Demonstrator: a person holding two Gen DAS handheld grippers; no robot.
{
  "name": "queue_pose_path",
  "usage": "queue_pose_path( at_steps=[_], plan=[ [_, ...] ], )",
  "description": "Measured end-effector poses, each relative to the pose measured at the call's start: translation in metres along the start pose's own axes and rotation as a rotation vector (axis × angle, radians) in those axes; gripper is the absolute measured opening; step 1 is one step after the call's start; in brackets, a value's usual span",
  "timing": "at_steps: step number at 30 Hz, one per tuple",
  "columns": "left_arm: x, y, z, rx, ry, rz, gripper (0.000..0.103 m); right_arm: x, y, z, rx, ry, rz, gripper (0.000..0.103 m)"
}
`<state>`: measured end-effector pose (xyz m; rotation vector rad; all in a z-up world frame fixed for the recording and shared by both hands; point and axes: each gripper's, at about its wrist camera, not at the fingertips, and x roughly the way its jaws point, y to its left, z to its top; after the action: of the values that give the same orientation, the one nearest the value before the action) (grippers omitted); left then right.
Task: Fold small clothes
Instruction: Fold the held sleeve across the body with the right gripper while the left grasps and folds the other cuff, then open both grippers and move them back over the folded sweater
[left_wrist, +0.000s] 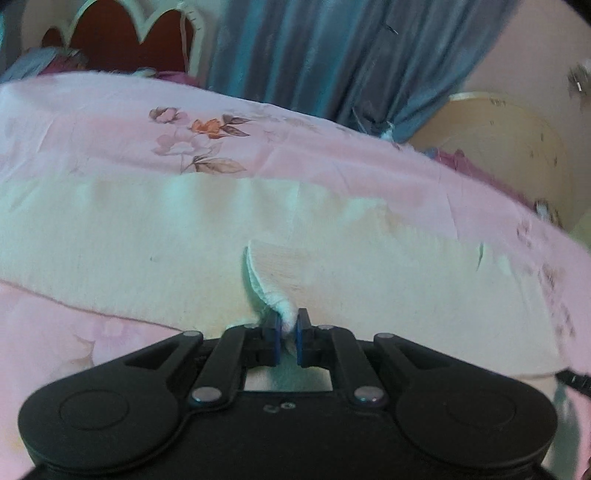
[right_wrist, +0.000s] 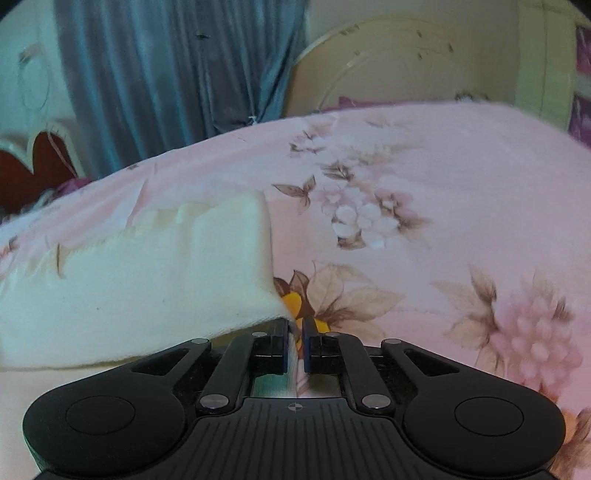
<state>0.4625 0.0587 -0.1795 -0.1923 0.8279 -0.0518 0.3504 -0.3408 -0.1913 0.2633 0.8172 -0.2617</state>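
Cream cloth (right_wrist: 147, 280) on pink floral bedsheet (right_wrist: 443, 184); blue curtain (right_wrist: 166, 74).

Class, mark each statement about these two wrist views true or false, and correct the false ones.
1. The left gripper is shut on the white cloth. True.
2. The cloth lies on a bare wooden table. False: it lies on a pink floral bedsheet.
3. The right gripper pinches a corner of the cloth. True.
4. The curtain behind the bed is red. False: it is blue.
5. The right gripper stands wide open above the sheet. False: its jaws are nearly together, with cloth between them.
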Motion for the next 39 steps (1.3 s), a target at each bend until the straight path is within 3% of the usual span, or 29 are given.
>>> queue_pose_path(
  at_steps=[3,5,6,7,9,10,11,17,21,24,25,26,28,29,32,36,39],
  plan=[
    [-0.01,-0.001,-0.003,0.049,-0.005,0.012,0.03,-0.015,-0.006,0.004,0.008,0.006,0.036,0.006],
    [-0.019,-0.001,-0.002,0.065,-0.032,0.031,0.049,-0.028,-0.012,0.008,0.033,-0.012,0.055,0.007],
    [-0.024,-0.001,-0.002,0.069,-0.057,0.05,0.064,-0.034,-0.013,0.01,0.045,-0.022,0.072,0.007],
    [-0.032,-0.003,-0.002,0.072,-0.089,0.065,0.068,-0.039,-0.014,0.013,0.056,-0.033,0.089,0.01],
    [-0.042,-0.007,-0.001,0.094,-0.135,0.056,0.068,-0.041,-0.013,0.019,0.057,-0.056,0.098,0.027],
    [-0.044,-0.011,0.0,0.106,-0.14,0.046,0.069,-0.039,-0.012,0.023,0.054,-0.064,0.096,0.049],
    [-0.043,-0.016,0.002,0.115,-0.14,0.03,0.069,-0.034,-0.011,0.027,0.052,-0.07,0.094,0.059],
    [-0.012,-0.039,0.005,0.15,-0.08,-0.003,0.069,0.015,-0.004,0.049,0.067,-0.004,0.136,0.058],
    [0.014,-0.035,-0.004,0.159,-0.027,0.046,0.069,0.043,-0.003,0.064,0.077,0.008,0.127,0.058],
    [0.015,-0.037,-0.009,0.195,-0.044,0.066,0.07,0.065,-0.002,0.074,0.094,0.029,0.135,0.058],
    [0.015,-0.038,-0.008,0.199,-0.042,0.068,0.071,0.071,-0.003,0.075,0.106,0.039,0.143,0.049],
    [0.014,-0.039,-0.008,0.198,-0.041,0.069,0.071,0.077,-0.004,0.077,0.119,0.05,0.152,0.031],
    [0.014,-0.04,-0.007,0.197,-0.039,0.072,0.072,0.083,-0.006,0.08,0.149,0.062,0.176,0.013],
    [0.013,-0.041,-0.007,0.199,-0.04,0.075,0.072,0.082,-0.005,0.081,0.137,0.057,0.171,0.008],
    [0.012,-0.044,-0.005,0.204,-0.052,0.067,0.074,0.08,-0.002,0.075,0.051,0.01,0.068,0.006],
    [0.022,-0.043,-0.009,0.221,-0.051,0.08,0.082,0.077,0.007,0.074,-0.011,0.005,0.029,0.006],
    [0.016,-0.043,-0.003,0.199,-0.034,0.075,0.081,0.06,0.011,0.075,-0.031,-0.015,0.037,0.007]
  ],
)
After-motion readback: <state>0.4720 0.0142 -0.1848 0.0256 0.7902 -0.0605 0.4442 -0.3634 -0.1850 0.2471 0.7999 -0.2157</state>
